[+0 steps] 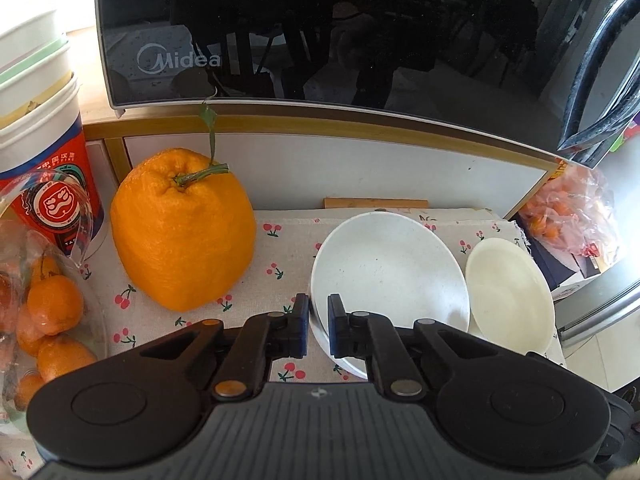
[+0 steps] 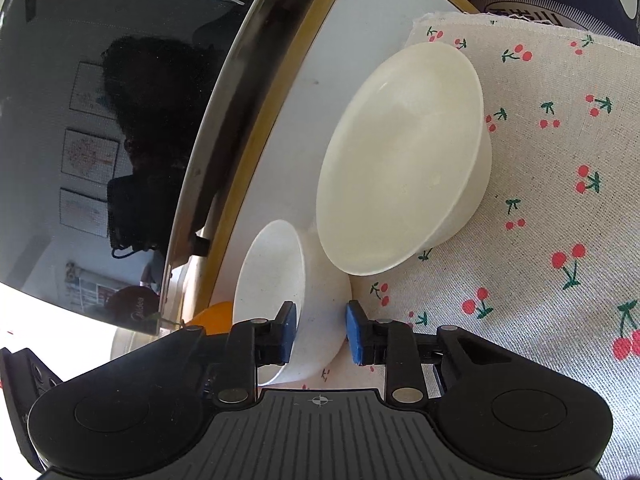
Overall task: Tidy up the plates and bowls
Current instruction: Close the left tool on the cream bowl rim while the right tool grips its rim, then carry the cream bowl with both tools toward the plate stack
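Observation:
A white speckled bowl point(image 1: 388, 272) sits on the cherry-print cloth point(image 1: 276, 248), with a smaller cream bowl point(image 1: 512, 292) touching its right side. My left gripper point(image 1: 318, 322) is shut on the white bowl's near left rim, one blue pad on each side of the wall. In the right wrist view the white bowl point(image 2: 276, 280) lies between my right gripper's point(image 2: 320, 330) blue pads; the left pad is inside, the right pad stands off the outer wall, so it is open. The cream bowl point(image 2: 404, 160) lies just beyond.
A large orange citrus fruit point(image 1: 184, 232) stands left of the bowls. Stacked paper cups point(image 1: 44, 132) and a bag of small oranges point(image 1: 44, 320) are at far left. A black Midea microwave point(image 1: 320, 28) sits behind on a raised ledge. A bag point(image 1: 568, 216) is at the right.

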Demonstrator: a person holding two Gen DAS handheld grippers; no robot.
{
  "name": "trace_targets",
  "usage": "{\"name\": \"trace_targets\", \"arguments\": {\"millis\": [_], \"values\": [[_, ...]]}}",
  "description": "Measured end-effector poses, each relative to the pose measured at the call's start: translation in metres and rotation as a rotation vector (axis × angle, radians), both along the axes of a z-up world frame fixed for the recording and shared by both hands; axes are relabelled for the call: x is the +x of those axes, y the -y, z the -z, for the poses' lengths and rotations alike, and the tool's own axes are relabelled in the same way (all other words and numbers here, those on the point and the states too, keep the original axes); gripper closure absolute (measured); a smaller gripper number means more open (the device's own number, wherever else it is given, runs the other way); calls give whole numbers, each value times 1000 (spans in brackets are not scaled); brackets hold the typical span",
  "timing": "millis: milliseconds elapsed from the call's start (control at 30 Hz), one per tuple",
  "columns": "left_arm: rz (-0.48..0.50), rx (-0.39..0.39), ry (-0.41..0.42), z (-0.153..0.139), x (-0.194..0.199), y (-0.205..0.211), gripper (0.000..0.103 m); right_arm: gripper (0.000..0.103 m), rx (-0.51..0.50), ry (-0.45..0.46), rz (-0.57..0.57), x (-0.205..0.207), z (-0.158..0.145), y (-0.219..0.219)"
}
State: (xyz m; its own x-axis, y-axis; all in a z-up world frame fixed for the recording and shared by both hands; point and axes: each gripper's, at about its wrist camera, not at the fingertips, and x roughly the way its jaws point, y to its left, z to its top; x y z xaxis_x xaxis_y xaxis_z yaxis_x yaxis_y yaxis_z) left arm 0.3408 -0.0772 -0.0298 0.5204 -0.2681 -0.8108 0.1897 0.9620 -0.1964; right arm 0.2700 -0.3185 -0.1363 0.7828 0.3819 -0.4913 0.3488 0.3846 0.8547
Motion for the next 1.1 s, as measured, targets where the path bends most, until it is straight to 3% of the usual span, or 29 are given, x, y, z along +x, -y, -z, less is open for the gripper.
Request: {"name": "trace_targets", "arguments": {"millis": [300,633,1100], "values": [[4,19,19,-26,-21,6,95,77,-37,-3,-34,-10,-37,2],[19,23,-25,-43,-62,13,95,76,-35,-90,-113,-40,-79,19],[62,17,-136,-36,-119,30,94,76,-246,-145,-250,-96,-126,23]]}}
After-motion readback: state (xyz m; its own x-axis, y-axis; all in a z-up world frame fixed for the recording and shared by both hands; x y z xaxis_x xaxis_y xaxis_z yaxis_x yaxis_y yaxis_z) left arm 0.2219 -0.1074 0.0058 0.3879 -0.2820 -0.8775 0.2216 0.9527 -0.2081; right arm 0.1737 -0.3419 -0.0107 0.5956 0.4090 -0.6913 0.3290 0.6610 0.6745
